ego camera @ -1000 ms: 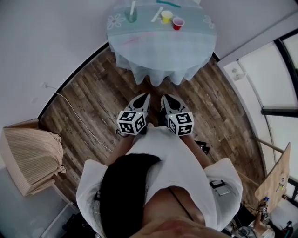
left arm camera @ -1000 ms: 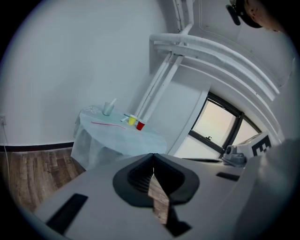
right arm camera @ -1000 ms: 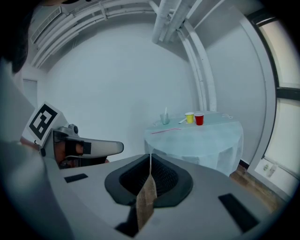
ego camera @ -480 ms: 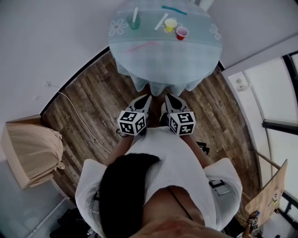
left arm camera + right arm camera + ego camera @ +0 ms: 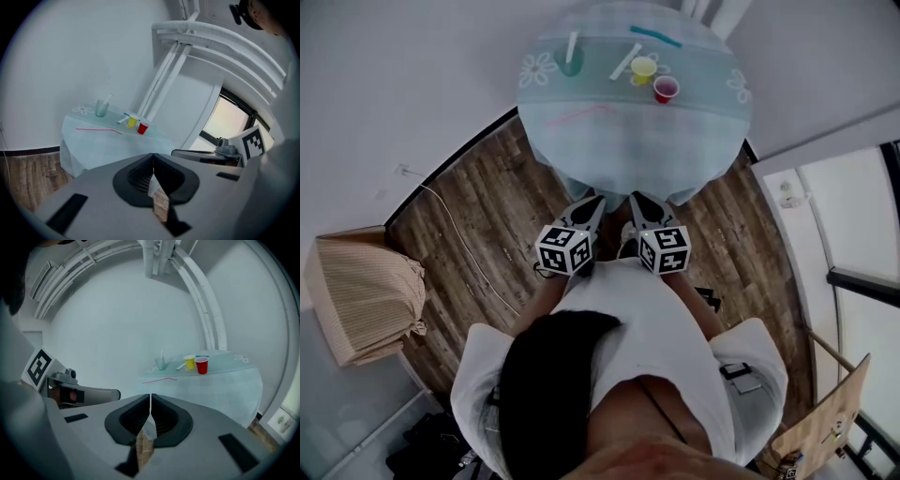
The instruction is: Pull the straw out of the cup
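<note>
A clear greenish cup [image 5: 569, 63] with a white straw [image 5: 572, 45] standing in it sits at the far left of a round table [image 5: 628, 141]. The same cup [image 5: 101, 108] shows small and far off in the left gripper view, and as a distant cup [image 5: 161, 363] in the right gripper view. My left gripper [image 5: 594, 200] and right gripper [image 5: 635, 199] hang side by side over the wooden floor, short of the table's near edge. Both are shut with nothing between the jaws [image 5: 153, 157] [image 5: 150, 397].
On the pale cloth stand a yellow cup [image 5: 643, 68] and a red cup [image 5: 666, 89]. Loose straws lie there too: a white one [image 5: 625, 62], a teal one [image 5: 656, 37] and a pink one [image 5: 578, 114]. A cable [image 5: 459, 239] runs over the floor at left, beside a striped bag [image 5: 361, 291].
The table has come lower and closer in the head view as the person walks towards it. Both grippers travelled forward together, still shut and side by side.
</note>
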